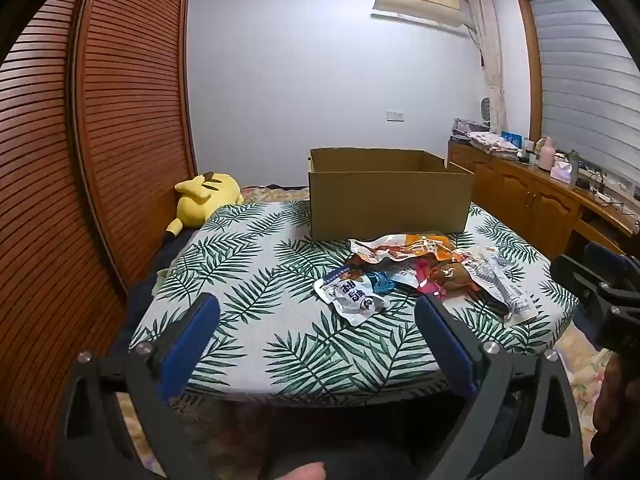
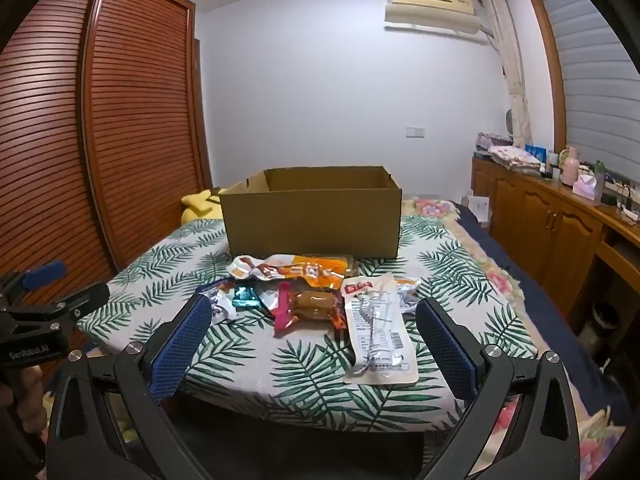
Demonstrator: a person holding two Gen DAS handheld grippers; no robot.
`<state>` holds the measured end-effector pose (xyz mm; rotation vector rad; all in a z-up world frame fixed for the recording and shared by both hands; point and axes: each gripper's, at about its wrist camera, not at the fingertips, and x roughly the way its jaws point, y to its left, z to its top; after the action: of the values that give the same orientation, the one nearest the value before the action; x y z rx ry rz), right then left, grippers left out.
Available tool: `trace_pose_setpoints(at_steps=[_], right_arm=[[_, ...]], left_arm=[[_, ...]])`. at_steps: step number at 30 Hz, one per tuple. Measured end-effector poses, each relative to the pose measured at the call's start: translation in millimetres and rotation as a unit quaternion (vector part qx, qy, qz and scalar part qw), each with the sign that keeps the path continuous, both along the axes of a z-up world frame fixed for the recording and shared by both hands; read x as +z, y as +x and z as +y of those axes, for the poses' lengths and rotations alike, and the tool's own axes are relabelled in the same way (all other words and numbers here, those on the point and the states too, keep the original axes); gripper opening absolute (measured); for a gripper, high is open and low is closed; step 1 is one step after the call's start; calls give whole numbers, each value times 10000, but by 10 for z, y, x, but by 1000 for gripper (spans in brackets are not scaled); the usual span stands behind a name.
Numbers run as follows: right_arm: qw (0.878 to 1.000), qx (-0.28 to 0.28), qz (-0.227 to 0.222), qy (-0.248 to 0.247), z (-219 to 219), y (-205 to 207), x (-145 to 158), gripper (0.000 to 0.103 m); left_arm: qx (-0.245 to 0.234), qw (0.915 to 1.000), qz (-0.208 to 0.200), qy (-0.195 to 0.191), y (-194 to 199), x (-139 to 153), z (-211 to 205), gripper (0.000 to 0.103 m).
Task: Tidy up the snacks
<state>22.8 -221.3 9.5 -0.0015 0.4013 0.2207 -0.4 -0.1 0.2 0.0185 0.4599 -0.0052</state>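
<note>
I had both grippers wide, nothing held: left gripper (image 1: 316, 320), right gripper (image 2: 314, 324). Snack pile (image 2: 316, 292) sat on tbl just in front of cardboard box (image 2: 312, 216). Pre-grasp; next needed pinch on white packet (image 2: 378, 332).

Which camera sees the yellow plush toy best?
The left wrist view. There the yellow plush toy lies in plain sight beside the wardrobe, left of the cardboard box. In the right wrist view the box hides most of the toy, so only a yellow bit shows.
</note>
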Motion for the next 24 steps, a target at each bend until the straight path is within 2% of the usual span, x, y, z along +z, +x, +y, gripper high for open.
trace_pose_setpoints(at_steps=[14, 24], right_arm=[[10000, 21, 17, 16, -45, 76, -35, 103], [10000, -14, 17, 11, -38, -46, 4, 103]], left_arm=[[-8, 10000, -15, -4, -27, 14, 7, 99], [-2, 10000, -17, -14, -26, 13, 2, 99]])
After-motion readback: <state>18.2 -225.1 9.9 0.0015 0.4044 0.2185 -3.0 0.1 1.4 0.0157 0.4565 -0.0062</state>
